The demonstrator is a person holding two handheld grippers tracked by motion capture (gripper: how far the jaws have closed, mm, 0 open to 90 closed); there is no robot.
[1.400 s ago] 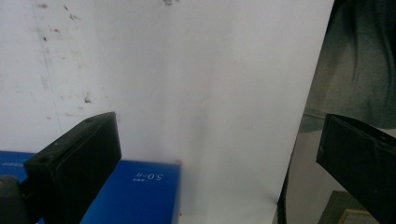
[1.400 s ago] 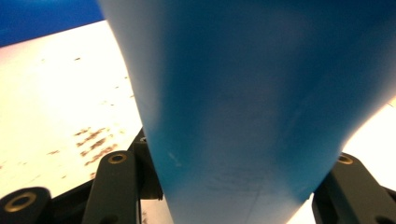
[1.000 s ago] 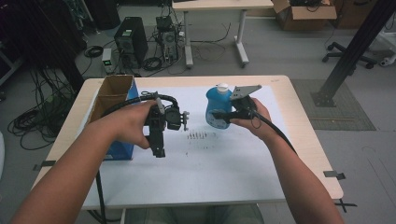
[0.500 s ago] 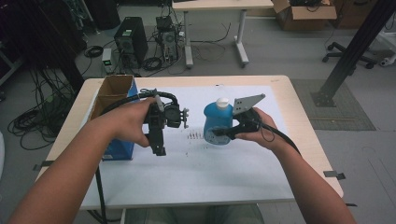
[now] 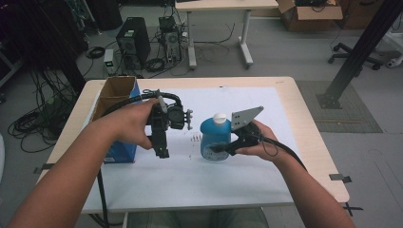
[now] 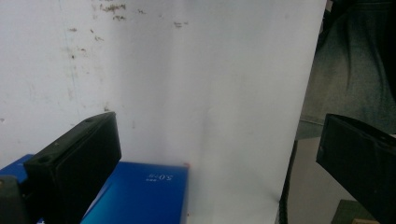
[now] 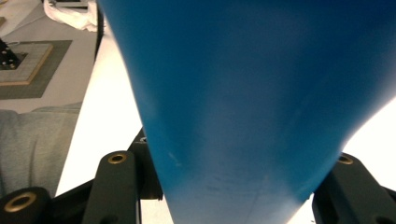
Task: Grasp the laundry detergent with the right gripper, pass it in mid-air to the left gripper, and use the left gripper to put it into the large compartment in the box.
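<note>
Blue bottle's (image 5: pixel 215 140) label unreadable

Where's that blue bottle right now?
In the high view the blue bottle sits mid-table on the white sheet, gripped by the right gripper, right of the cardboard box.

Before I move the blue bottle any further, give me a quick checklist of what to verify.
1. Right gripper shut on the blue bottle: ok, a jaw sits on each side in the right gripper view.
2. Bottle upright: ok.
3. White cap on: ok; how tight, cannot tell.
4. Left gripper empty and open: ok, nothing lies between its jaws.
5. Gap between bottle and left gripper: ok, apart.
6. Blue carton clear of the bottle: ok, it stands beyond the left hand.
</note>
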